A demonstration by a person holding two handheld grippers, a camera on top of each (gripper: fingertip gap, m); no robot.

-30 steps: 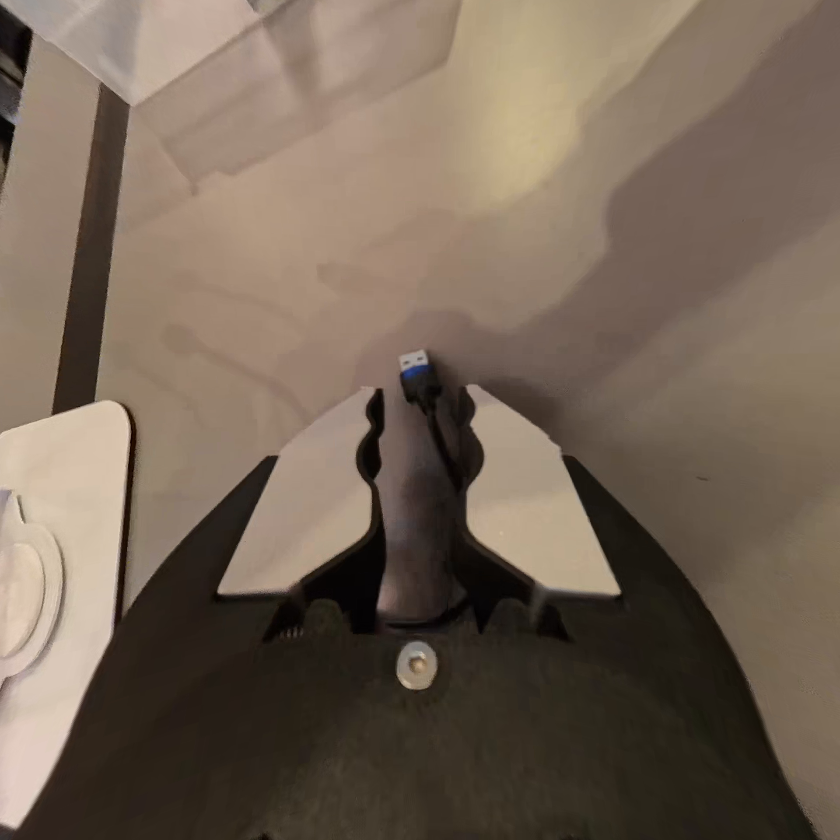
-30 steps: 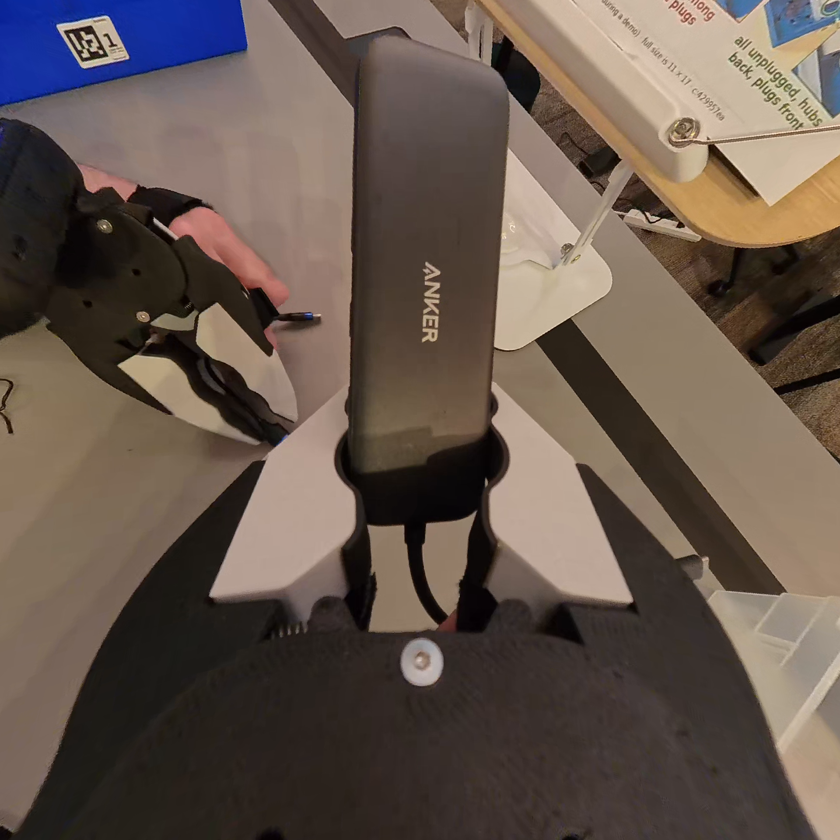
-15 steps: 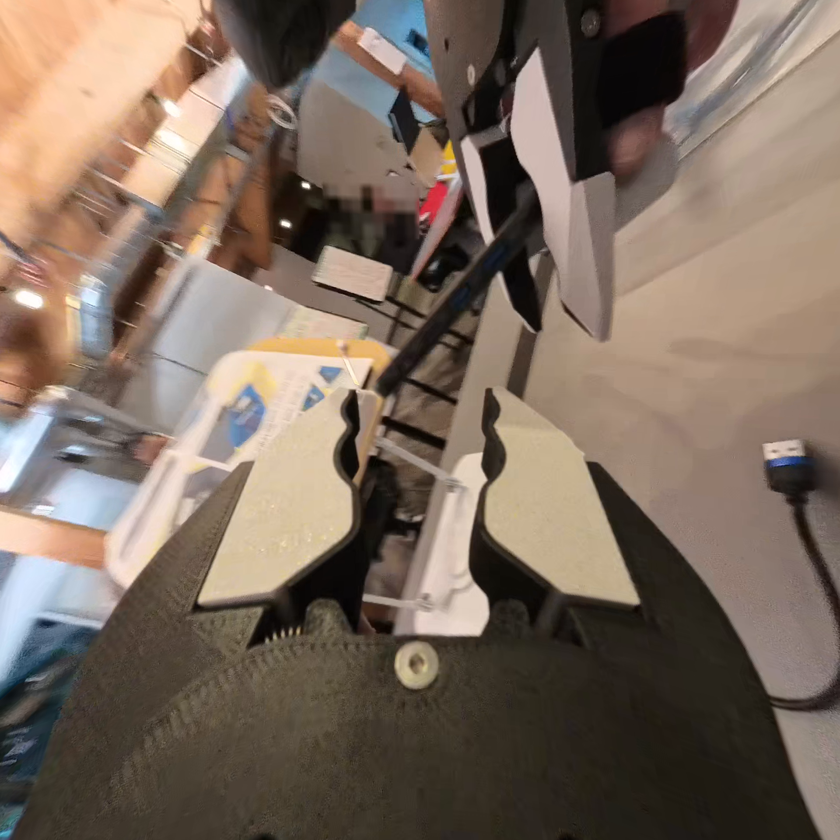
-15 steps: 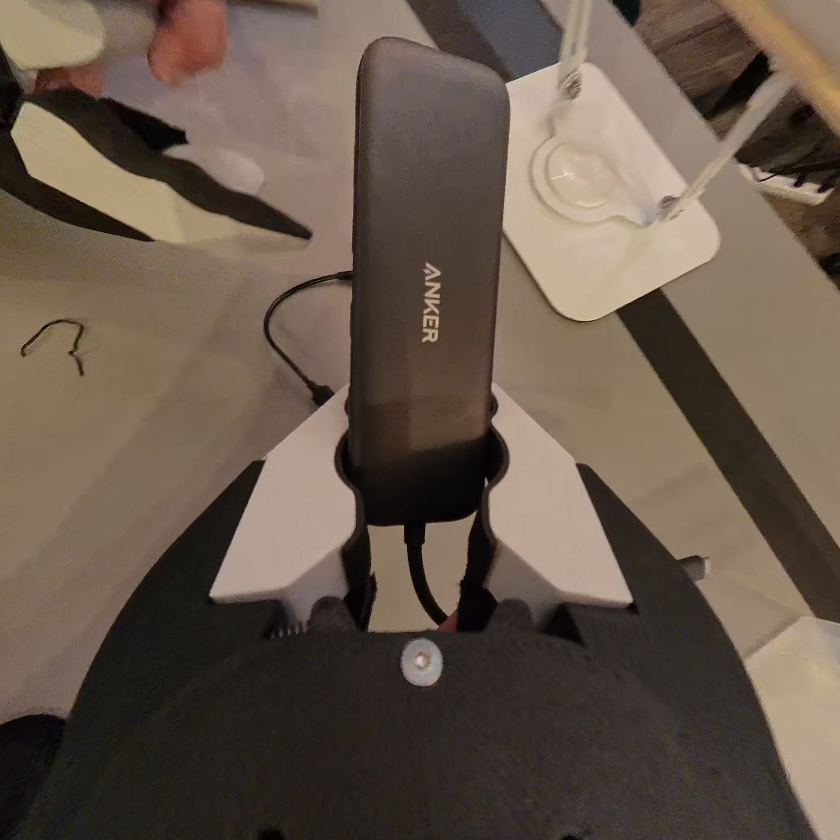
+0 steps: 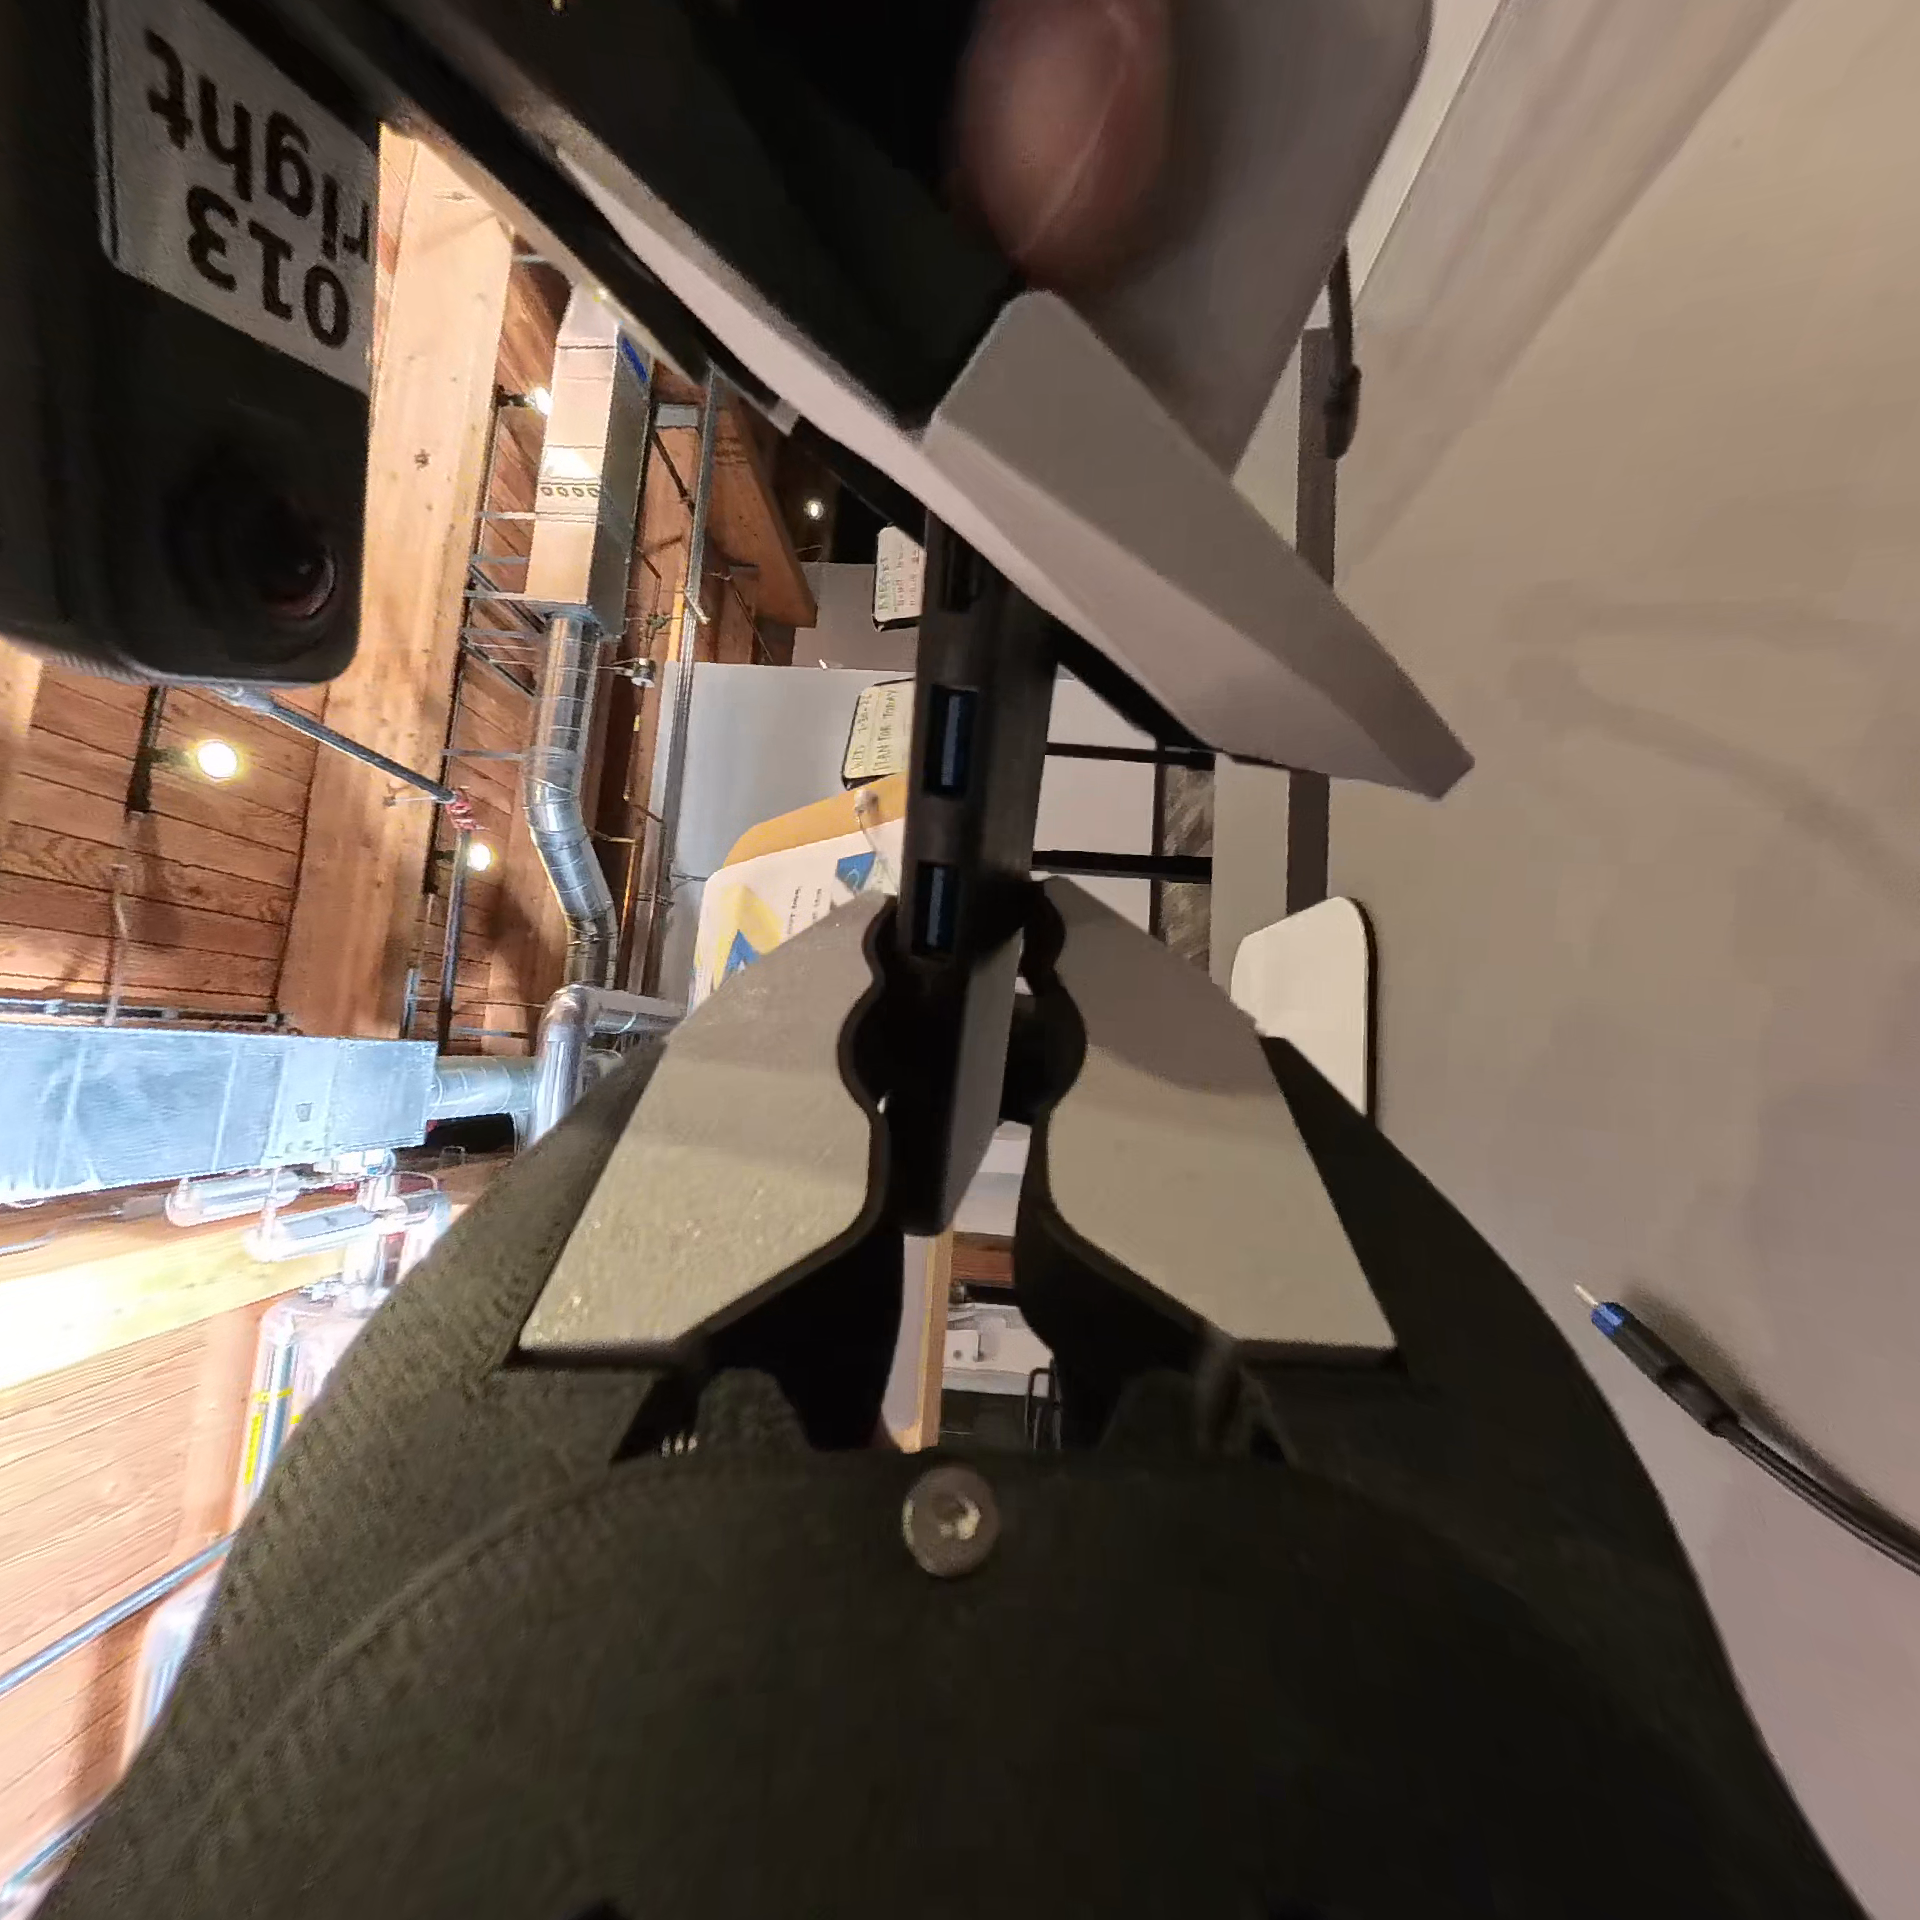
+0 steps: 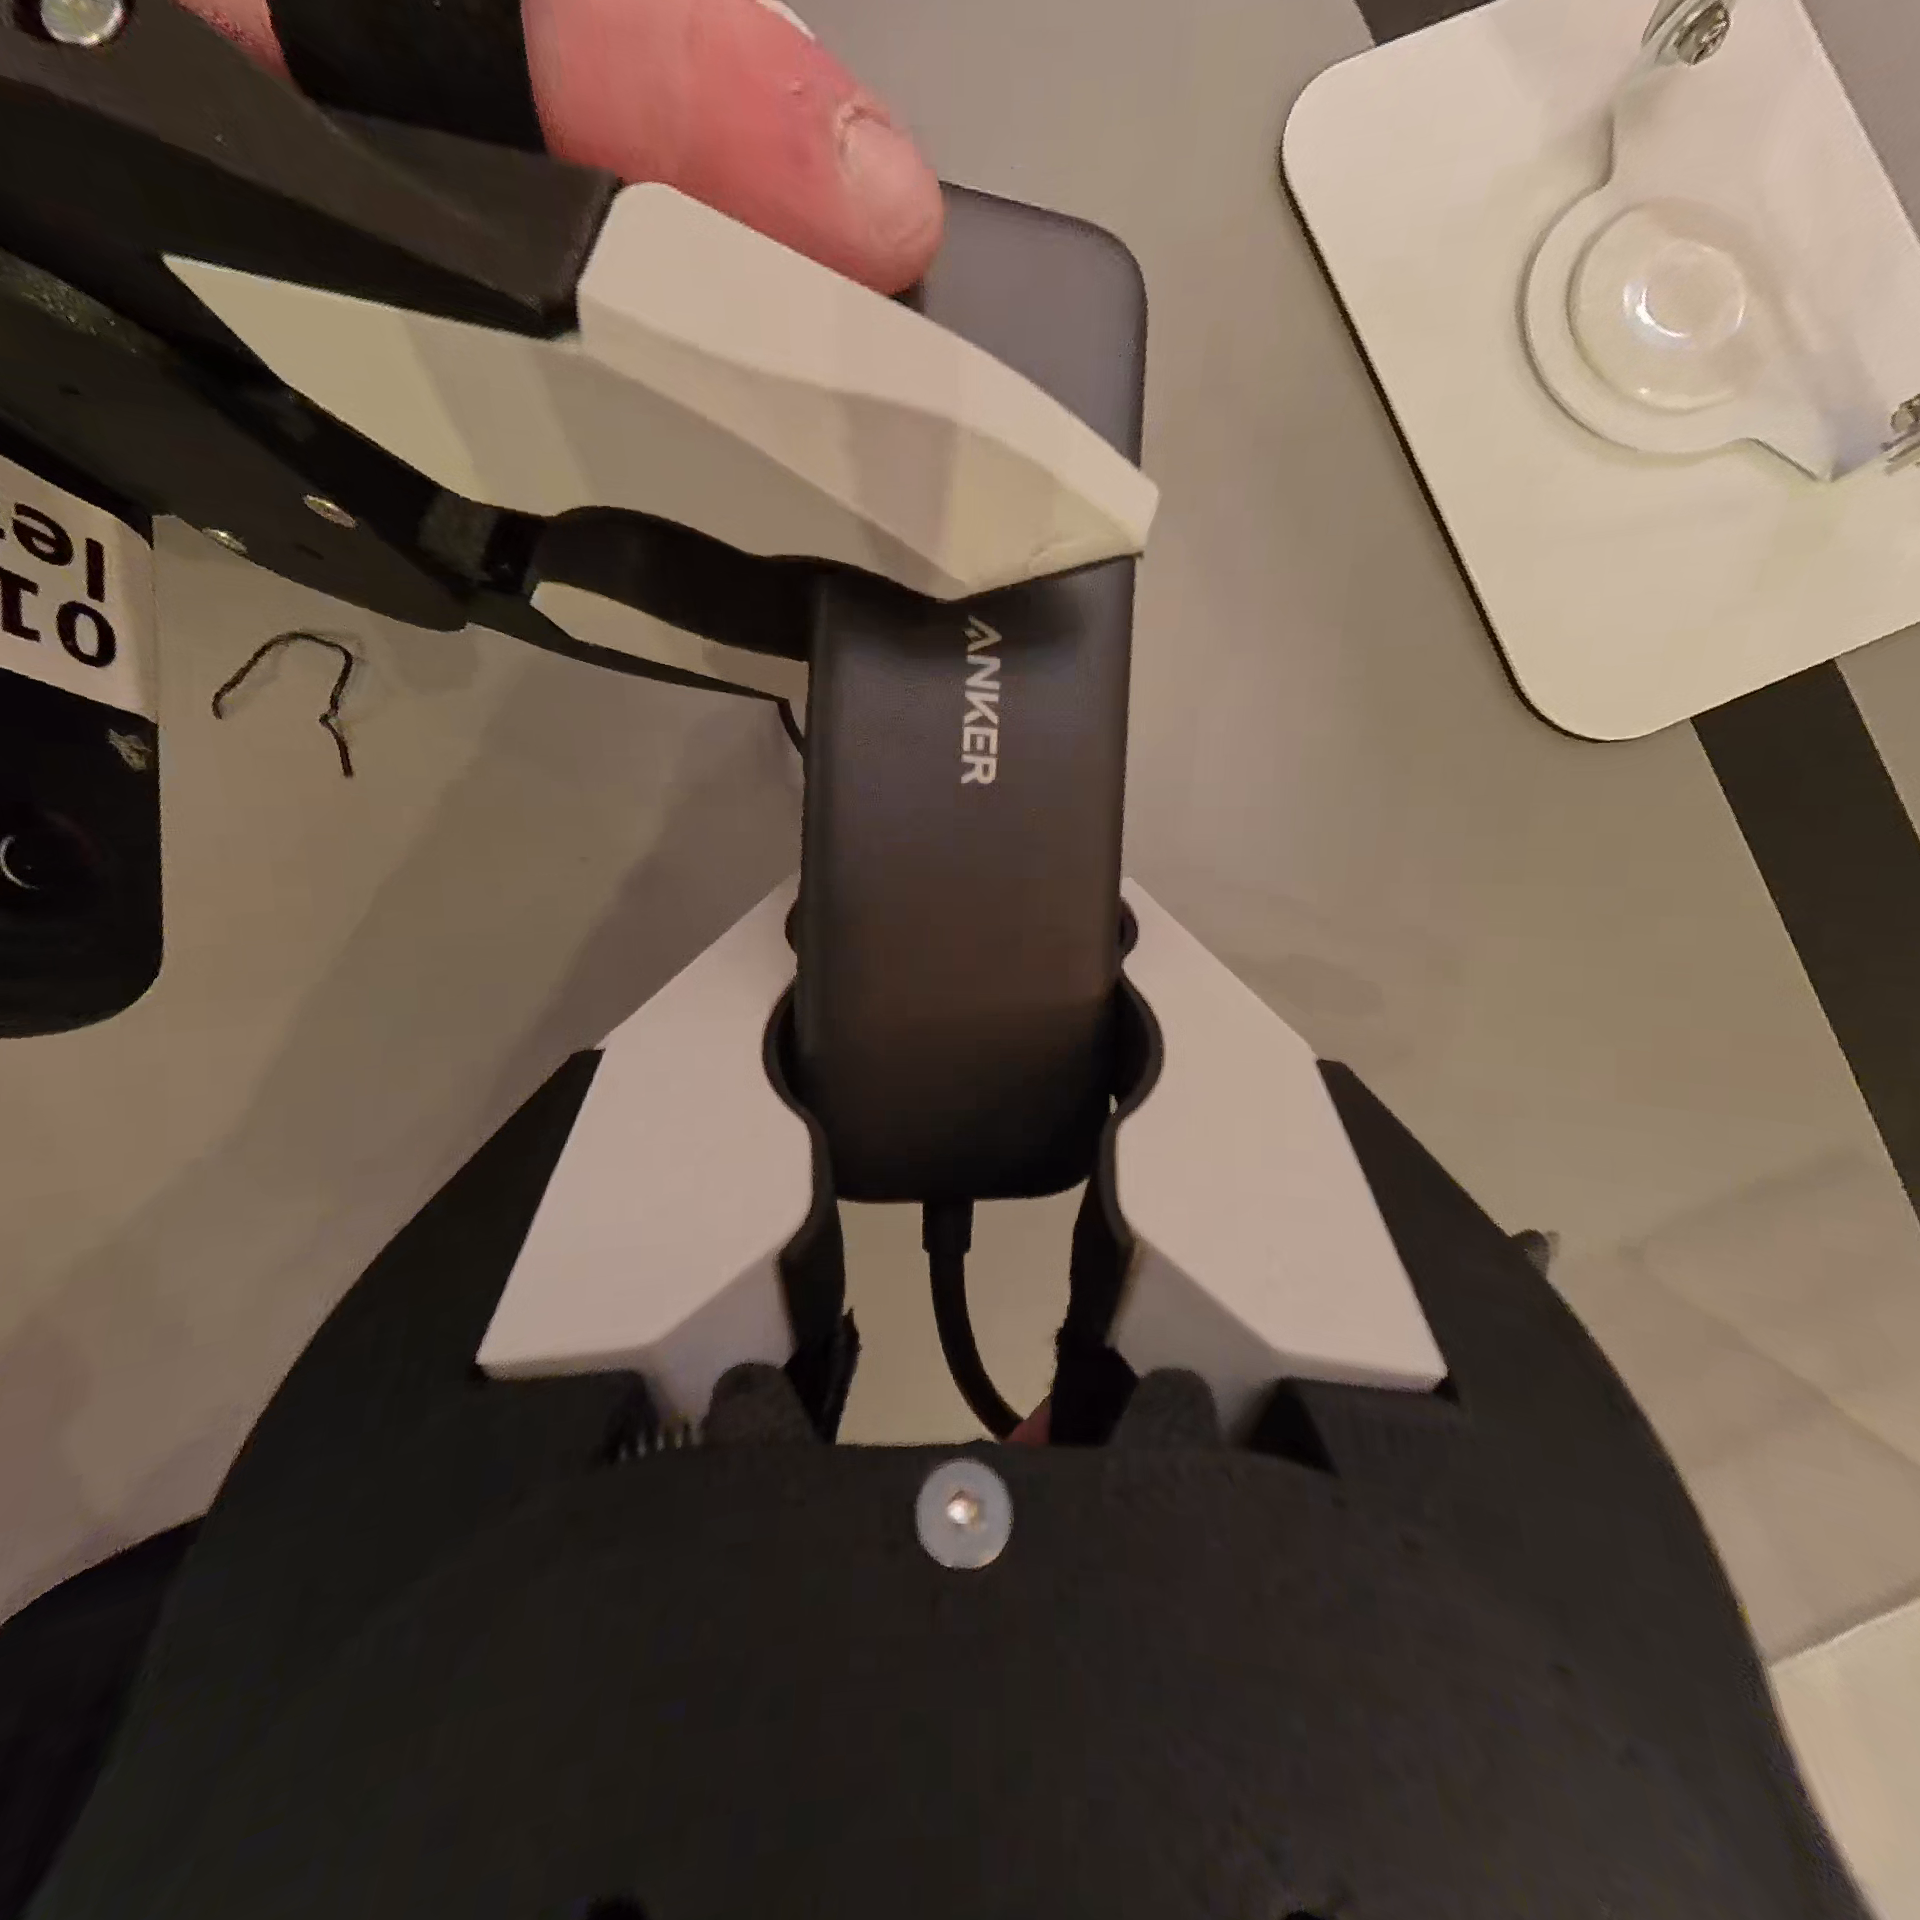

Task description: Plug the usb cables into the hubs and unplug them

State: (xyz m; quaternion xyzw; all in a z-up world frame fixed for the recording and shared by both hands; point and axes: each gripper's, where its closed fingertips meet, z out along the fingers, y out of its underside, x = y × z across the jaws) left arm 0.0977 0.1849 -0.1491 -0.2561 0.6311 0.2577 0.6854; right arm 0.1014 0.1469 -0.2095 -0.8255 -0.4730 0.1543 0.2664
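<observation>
A dark grey USB hub (image 6: 935, 831) is held in the air between both grippers. My right gripper (image 6: 956, 914) is shut on its cable end; its black cable (image 6: 961, 1340) loops back between the fingers. My left gripper (image 5: 961, 914) is shut on the hub's (image 5: 966, 727) other end, gripping it across its thin sides, with blue ports (image 5: 951, 738) showing along the edge. In the right wrist view the left gripper's upper finger (image 6: 831, 416) lies across the hub. A USB plug with a blue insert (image 5: 1605, 1320) lies loose on the grey table (image 5: 1662, 727), to the right of my left gripper.
A white stand base with a clear foot (image 6: 1610, 343) sits on the table beyond the hub, next to a dark strip (image 6: 1818, 831). A small bent black wire (image 6: 301, 686) lies at the left. A person's thumb (image 6: 727, 114) rests on the left gripper. Some 7 cm of space lies between my two pairs of fingers.
My left gripper let go of the USB plug, which now lies on the table. It turned, came up to the hub and closed on its free end. The right gripper kept its hold.
</observation>
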